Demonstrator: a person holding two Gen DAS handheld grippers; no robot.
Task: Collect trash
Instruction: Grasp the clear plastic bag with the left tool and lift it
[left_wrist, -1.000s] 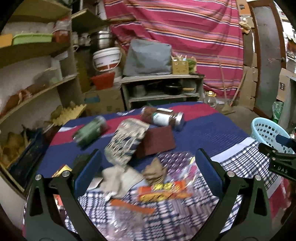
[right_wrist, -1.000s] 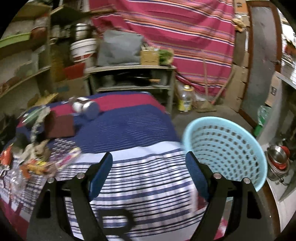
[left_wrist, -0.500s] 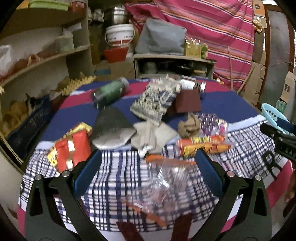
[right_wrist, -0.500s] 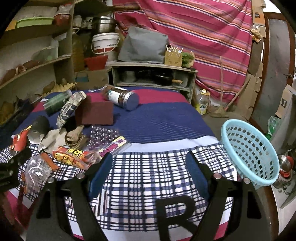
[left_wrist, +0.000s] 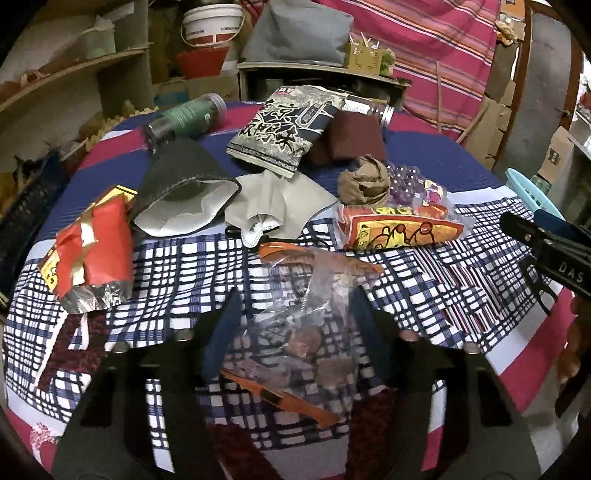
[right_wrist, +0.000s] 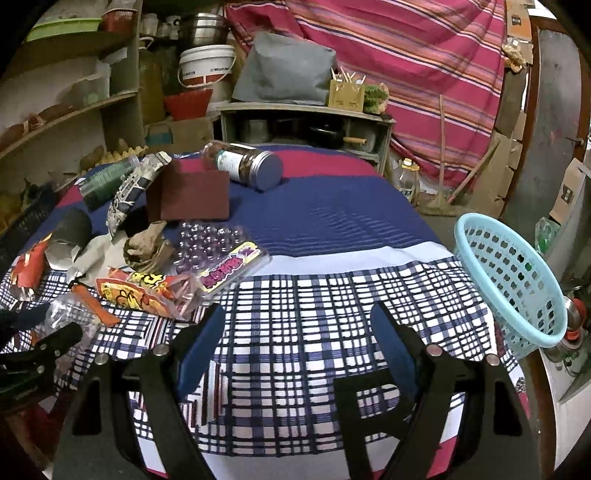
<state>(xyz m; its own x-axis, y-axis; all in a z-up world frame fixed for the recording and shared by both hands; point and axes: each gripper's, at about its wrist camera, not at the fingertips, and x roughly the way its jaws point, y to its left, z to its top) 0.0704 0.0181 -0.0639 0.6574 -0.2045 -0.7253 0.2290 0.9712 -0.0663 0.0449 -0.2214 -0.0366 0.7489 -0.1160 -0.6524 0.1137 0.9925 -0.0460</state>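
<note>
A cluttered storeroom with shelves and a striped hanging surrounded a table under a checked cloth (left_wrist: 177, 269). Nearest the left camera, the left gripper (left_wrist: 295, 332) had its 2 blue pads on either side of a clear plastic bag (left_wrist: 306, 325) with an orange strip, lying at the table's near edge. Its jaws had just been closing around the bag; whether the pads already pressed on it could not be told. The bag looked light, thin, crinkly and slippery, with small loose pieces inside, so a pinch across the bunched middle would likely hold better than one at a flat corner. Beyond it lay an orange snack wrapper (left_wrist: 399, 229), a red foil packet (left_wrist: 92, 247), a crumpled brown paper ball (left_wrist: 364, 181) and a printed pouch (left_wrist: 284, 129). The right gripper (right_wrist: 295, 347) hung released and empty over bare cloth, with the blue basket (right_wrist: 517, 280) off the table's right edge.

Compared with 1 second before, the left gripper was lower and nearer the bag, and narrower.
</note>
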